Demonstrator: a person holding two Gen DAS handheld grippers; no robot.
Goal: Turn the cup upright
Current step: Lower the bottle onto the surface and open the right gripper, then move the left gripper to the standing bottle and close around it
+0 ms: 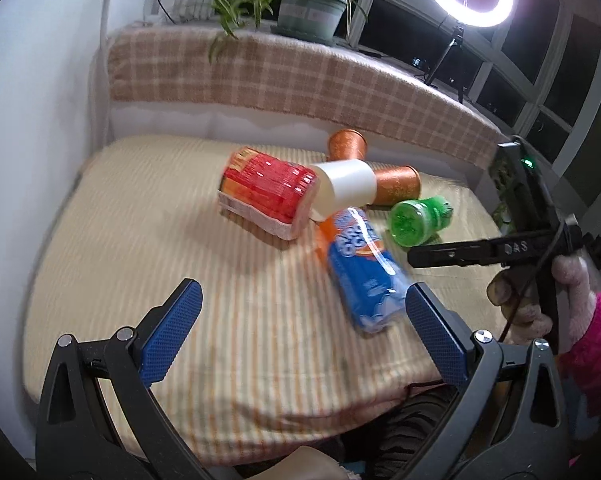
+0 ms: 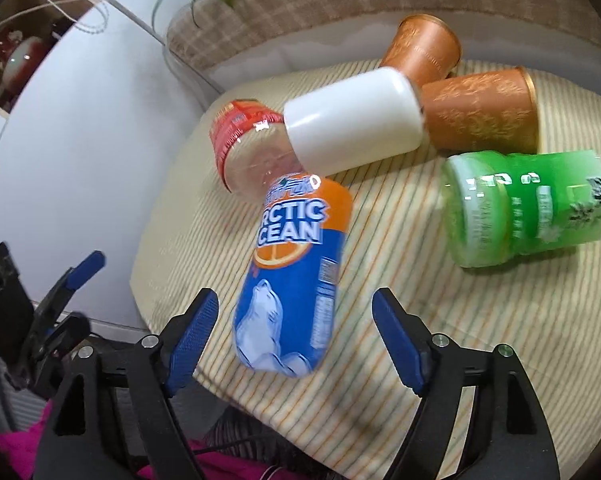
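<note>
So the left gripper [image 1: 300, 328] is hanging over the near edge of the striped cushion [image 1: 140, 220], jaws spread wide with nothing in them; its blue pads [image 1: 172, 332] are well apart and bare. All the stuff sits toward the far right part of the cushion, bunched up in a pile. Leftmost is the red-label container [image 1: 266, 192], lying on its side; right against it is the white cup [image 1: 342, 188], also on its side, and in the right wrist view it's propped across the red one and the blue bottle's top. Behind the white cup are two orange cups [image 1: 346, 145], both tipped over near the far edge; the second one [image 1: 398, 189] lies just right of the white cup. The blue and orange "Arctic Ocean" bottle [image 1: 360, 268] lies flat, running from the white cup down toward the near edge. Further right is the green jar [image 1: 418, 218], on its side too, near the right edge. The right gripper [image 2: 294, 344] is wide open as well; the bottle's bottom end sits between its pads [image 2: 192, 332] but not touching either as far as I can tell, and the shot's kinda blurry.
</note>
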